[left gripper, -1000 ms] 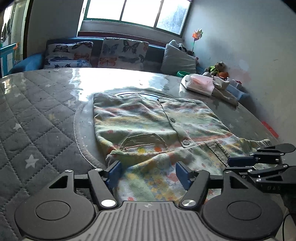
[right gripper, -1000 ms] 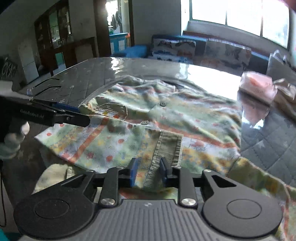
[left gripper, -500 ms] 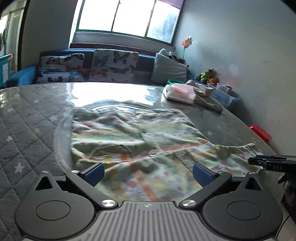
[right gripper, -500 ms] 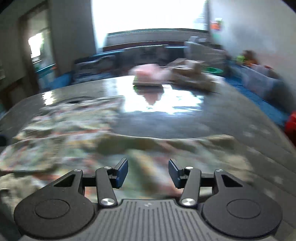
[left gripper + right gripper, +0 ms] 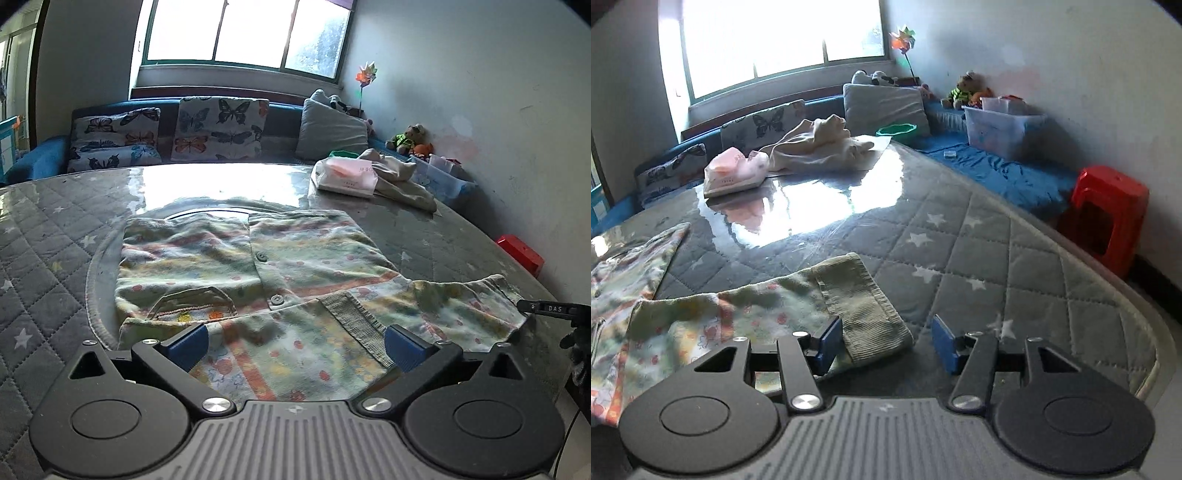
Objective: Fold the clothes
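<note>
Both claws are released: left claw (image 5: 295,341) spread wide over the shirt (image 5: 258,273) lying on the worktop (image 5: 48,236); right claw (image 5: 886,341) opening, apparently straddling the sleeve cuff (image 5: 864,306).

Quilted grey table (image 5: 48,236) bears patterned shirt (image 5: 295,280), tissue pack (image 5: 347,177), beige cloth (image 5: 402,181).

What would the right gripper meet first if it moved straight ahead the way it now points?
Probably the ribbed cuff of the printed garment's sleeve, lying between the opening jaws of the right gripper, nearer its left finger, untouched. Beyond lies the quilted table cover; depth is uncertain.
</note>
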